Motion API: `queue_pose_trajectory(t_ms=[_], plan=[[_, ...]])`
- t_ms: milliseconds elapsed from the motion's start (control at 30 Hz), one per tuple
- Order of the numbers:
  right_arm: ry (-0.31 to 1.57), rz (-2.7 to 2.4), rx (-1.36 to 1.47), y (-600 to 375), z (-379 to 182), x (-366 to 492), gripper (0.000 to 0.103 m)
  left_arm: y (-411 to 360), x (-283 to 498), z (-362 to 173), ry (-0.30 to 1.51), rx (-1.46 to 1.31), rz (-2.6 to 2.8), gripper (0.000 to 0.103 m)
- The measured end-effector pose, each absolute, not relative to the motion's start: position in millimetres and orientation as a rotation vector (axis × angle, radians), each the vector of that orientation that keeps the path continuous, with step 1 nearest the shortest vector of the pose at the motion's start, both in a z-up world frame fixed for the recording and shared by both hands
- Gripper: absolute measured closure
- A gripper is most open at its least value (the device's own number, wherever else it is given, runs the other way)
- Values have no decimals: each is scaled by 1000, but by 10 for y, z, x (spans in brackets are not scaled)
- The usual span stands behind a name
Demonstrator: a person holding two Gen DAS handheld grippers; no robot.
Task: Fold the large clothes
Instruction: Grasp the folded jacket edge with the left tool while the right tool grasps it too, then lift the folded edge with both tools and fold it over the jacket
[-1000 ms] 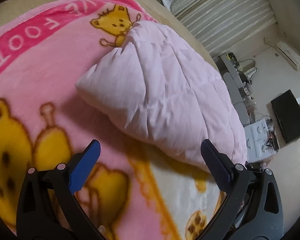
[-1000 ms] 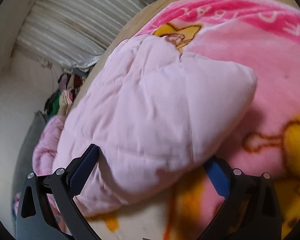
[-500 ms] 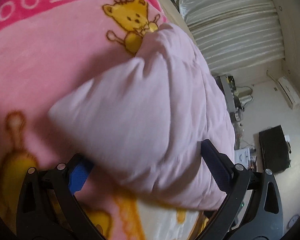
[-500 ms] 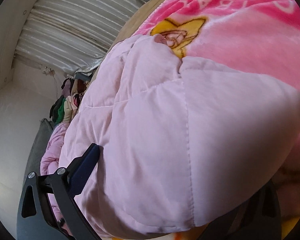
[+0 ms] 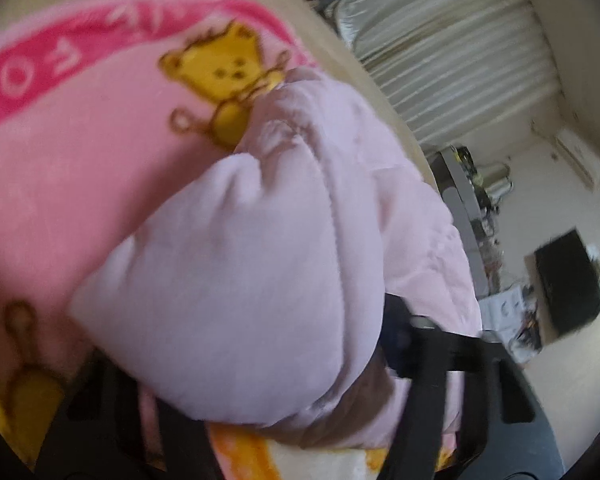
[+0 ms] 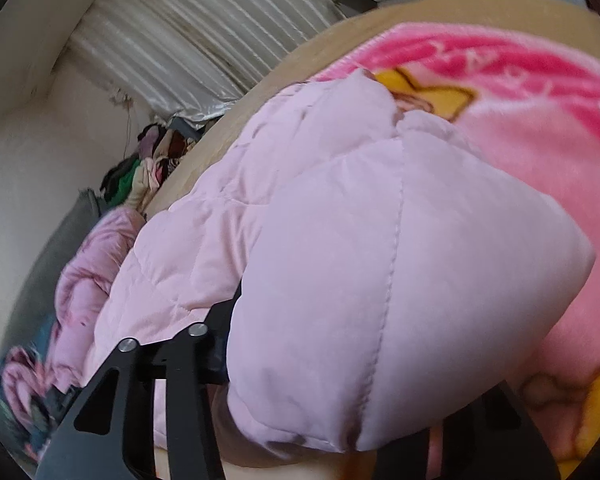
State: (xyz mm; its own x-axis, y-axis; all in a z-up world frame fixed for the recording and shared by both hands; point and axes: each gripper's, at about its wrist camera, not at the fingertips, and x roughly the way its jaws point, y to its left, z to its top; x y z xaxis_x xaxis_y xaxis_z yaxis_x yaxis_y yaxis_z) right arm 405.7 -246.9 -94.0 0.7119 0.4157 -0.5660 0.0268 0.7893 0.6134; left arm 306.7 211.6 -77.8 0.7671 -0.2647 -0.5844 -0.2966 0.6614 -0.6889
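**On the bear-print blanket: both grippers clamped**

We find the pink quilted jacket (image 5: 240, 280) lying on the pink blanket (image 5: 80, 160). Left gripper (image 5: 236, 364) and right gripper (image 6: 340, 360), jaws just closing, each pinch a padded corner.

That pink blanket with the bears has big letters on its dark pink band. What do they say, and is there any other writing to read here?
"FOO": white letters on the dark pink band of the blanket, left wrist view; the word runs on out of view.
White letters on the same band in the right wrist view: too blurred to read.
Puffy pink jacket: no writing visible.
Items in the room behind: too small to read.
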Motion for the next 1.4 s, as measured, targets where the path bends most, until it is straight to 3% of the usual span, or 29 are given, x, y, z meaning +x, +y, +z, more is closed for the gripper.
queue_pose_trajectory(t_ms=[67, 267, 733, 1400], plan=[[753, 219, 592, -2434, -895, 4050, 66, 2067, 3041, -664, 716, -816, 17, 71], [716, 221, 495, -2371, -668, 3954, 73, 1954, 2994, -373, 693, -675, 10, 76], [644, 293, 312, -2258, -176, 3402, 75, 1937, 2551, -184, 682, -569, 32, 76], [598, 319, 276, -2342, -89, 2649, 76, 1971, 1947, -116, 657, -540, 22, 76]])
